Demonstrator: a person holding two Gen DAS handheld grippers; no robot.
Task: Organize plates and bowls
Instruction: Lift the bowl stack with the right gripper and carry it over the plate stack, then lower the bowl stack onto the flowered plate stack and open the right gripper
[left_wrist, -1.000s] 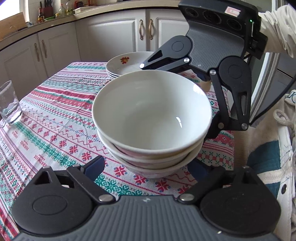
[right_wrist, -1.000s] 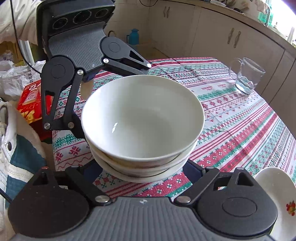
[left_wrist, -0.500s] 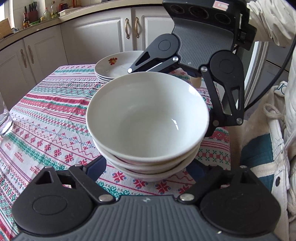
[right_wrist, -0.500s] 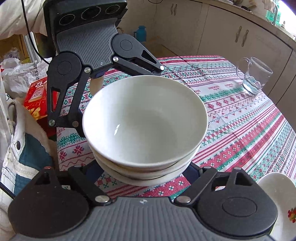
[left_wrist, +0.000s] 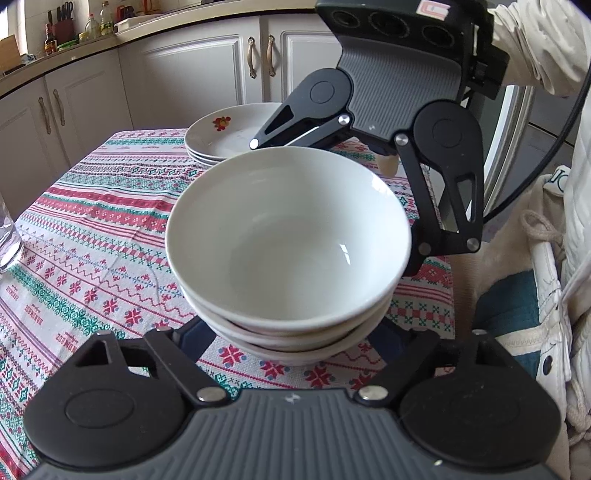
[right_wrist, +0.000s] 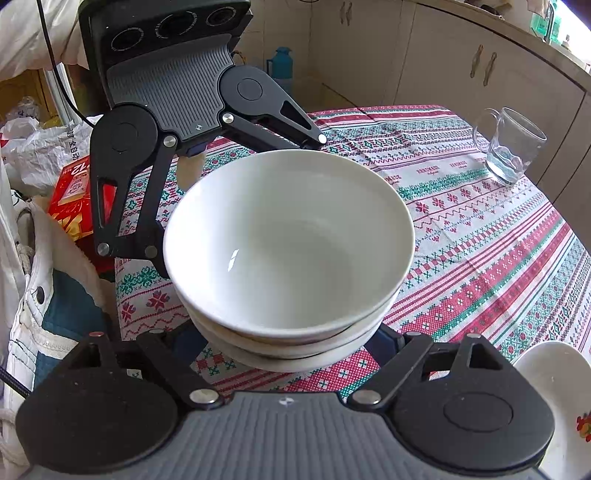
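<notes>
We note plain white stacked bowls (left_wrist: 288, 236) on tablecloth (left_wrist: 96, 229) banded red, green, white; beyond the bowls, white plates (left_wrist: 229, 136) bearing a red flower motif.

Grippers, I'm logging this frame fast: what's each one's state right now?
Left gripper: jaws closing around the bowl stack; grip cannot be told.
Right gripper: jaws astride the bowl stack; grip cannot be told.

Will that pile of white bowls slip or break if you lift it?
The bowl stack looks glazed and shiny, so probably slippery. It seems to be ceramic, likely heavy and breakable. Three nested bowls sit slightly uneven, so the top one might shift if tilted.
</notes>
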